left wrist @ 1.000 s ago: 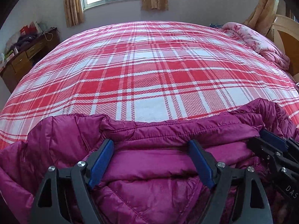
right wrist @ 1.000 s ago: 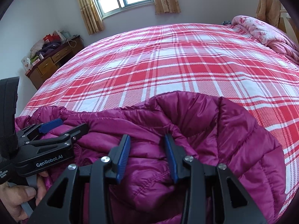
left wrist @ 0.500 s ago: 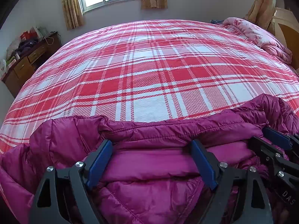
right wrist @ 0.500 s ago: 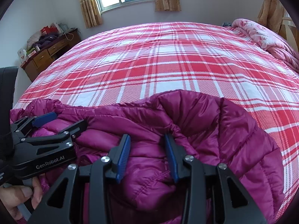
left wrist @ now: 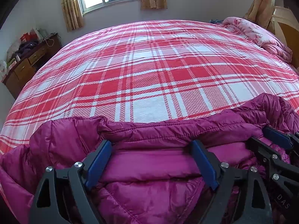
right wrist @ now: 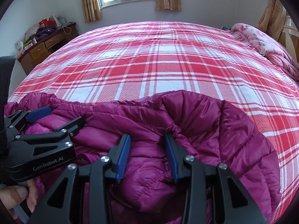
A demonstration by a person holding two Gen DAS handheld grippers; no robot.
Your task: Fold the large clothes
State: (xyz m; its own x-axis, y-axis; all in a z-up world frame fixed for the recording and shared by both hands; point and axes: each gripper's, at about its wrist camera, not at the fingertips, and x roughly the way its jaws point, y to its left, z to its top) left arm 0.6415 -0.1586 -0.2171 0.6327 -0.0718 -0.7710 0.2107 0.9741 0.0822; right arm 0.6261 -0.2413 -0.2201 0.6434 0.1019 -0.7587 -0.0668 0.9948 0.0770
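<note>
Two grippers on the magenta quilted down jacket (left wrist: 149, 196): left gripper (left wrist: 151, 160) spread wide, right gripper (right wrist: 146, 155) pinching a fold.

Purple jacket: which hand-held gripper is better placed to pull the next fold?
Probably right. The right hand-held gripper looks closed on a puckered bunch of the jacket; the left hand-held gripper stands wide open over the folded layers.

jacket (right wrist: 214, 130) – near part cut off by bottom edge | hand (right wrist: 16, 196) – mostly out of frame
</note>
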